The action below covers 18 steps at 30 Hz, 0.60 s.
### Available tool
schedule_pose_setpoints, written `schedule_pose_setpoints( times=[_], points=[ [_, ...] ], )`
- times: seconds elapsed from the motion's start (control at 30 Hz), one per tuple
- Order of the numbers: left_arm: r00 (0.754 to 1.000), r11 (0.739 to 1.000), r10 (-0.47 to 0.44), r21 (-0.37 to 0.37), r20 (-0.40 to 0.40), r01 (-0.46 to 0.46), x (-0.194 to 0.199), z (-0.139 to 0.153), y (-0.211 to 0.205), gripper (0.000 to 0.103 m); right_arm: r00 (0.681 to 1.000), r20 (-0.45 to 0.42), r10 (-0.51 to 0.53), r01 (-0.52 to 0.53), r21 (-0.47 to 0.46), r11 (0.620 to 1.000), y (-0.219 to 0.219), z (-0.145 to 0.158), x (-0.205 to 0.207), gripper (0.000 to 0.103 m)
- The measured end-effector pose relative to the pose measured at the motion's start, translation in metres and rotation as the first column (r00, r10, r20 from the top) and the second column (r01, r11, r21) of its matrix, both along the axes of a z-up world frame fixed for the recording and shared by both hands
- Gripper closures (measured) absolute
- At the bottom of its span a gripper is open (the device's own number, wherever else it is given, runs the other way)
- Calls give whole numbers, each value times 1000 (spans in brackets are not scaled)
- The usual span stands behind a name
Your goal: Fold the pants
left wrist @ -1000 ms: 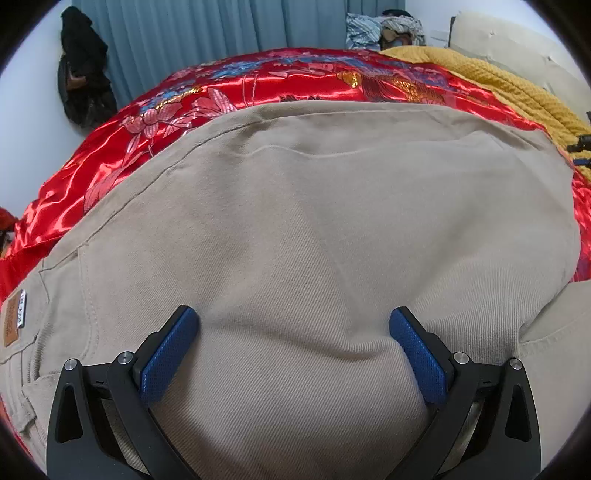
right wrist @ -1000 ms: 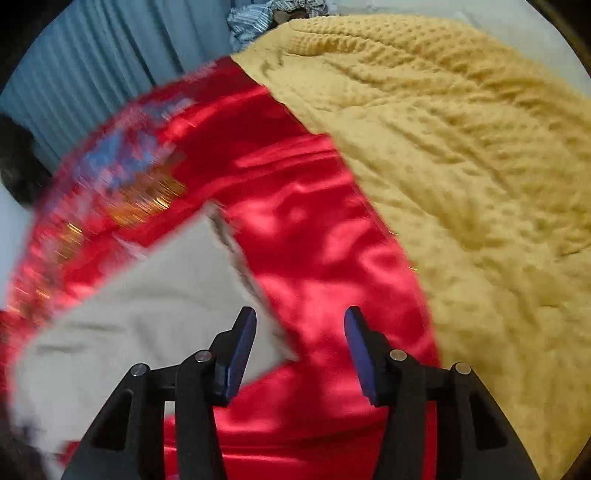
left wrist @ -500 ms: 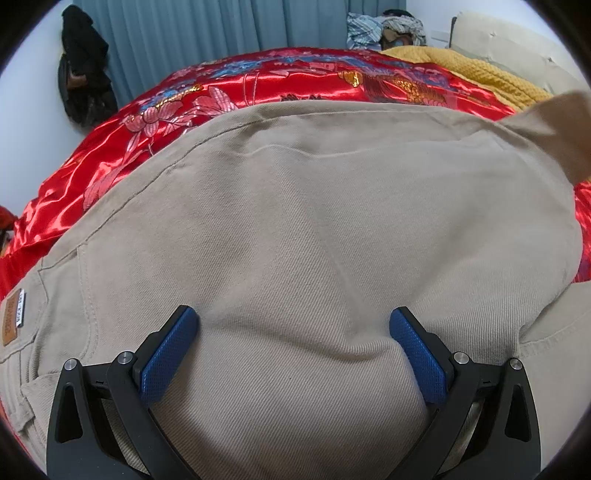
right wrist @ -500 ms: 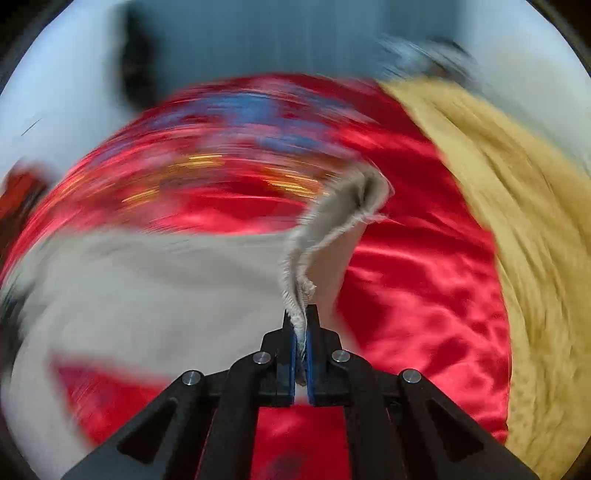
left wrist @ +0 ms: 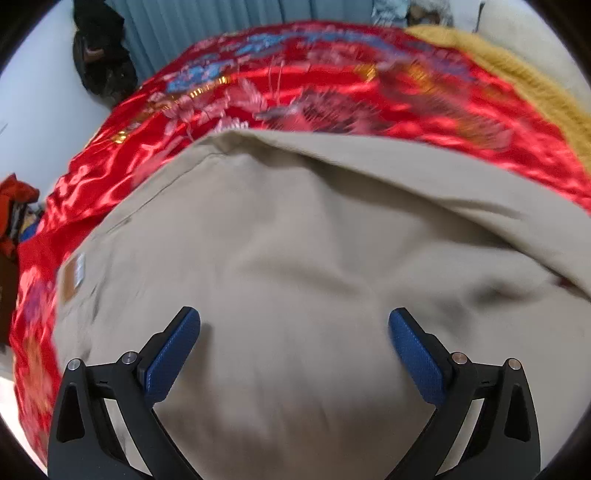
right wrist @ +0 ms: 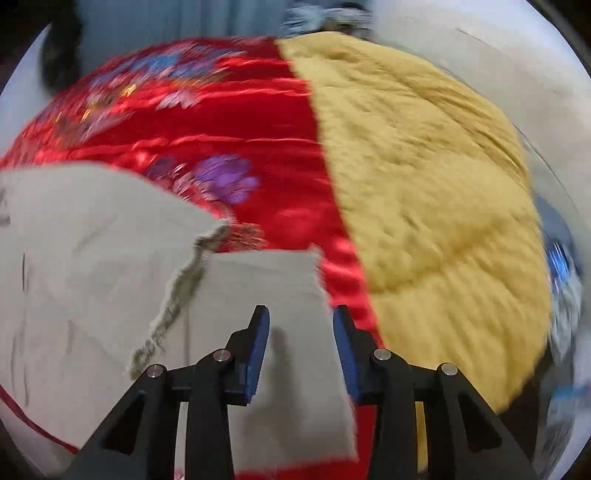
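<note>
Lying folded: pants (left wrist: 295,258), red bedspread (left wrist: 332,92).

wall: white (left wrist: 33,122) | curtain: blue-grey, pleated (left wrist: 207,26) | bed cover: red satin (left wrist: 332,85) | blanket: mustard (right wrist: 424,177)

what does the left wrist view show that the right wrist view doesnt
Only the left wrist view shows the brown patch label at the pants' waist end and the left gripper, open over the broad tan panel. Only the right wrist view shows the frayed hem of a pant leg, the wide spread of the yellow blanket, and the right gripper, its fingers apart above the leg end. Both show the tan pants on the red satin cover.
</note>
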<state>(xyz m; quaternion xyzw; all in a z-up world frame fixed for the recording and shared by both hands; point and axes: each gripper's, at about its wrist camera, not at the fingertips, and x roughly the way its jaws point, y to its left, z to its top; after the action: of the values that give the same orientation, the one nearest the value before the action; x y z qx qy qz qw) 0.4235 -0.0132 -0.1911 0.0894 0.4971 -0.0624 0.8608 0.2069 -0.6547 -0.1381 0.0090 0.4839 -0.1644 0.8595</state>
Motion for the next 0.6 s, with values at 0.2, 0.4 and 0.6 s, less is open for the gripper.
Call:
schedule_pose_setpoints(
  times=[0.2, 0.4, 0.6],
  points=[
    [992, 992, -123, -37, 15, 124, -107, -2, -26, 1, 979, 194, 57, -132, 397, 908, 82, 11, -29, 51],
    [992, 992, -125, -26, -24, 125, -139, -36, 1, 1, 988, -18, 154, -112, 604, 789, 149, -68, 3, 64],
    [998, 998, -54, 22, -16, 54, -139, -17, 2, 1, 994, -63, -85, 104, 439, 893, 75, -61, -18, 94]
  ],
)
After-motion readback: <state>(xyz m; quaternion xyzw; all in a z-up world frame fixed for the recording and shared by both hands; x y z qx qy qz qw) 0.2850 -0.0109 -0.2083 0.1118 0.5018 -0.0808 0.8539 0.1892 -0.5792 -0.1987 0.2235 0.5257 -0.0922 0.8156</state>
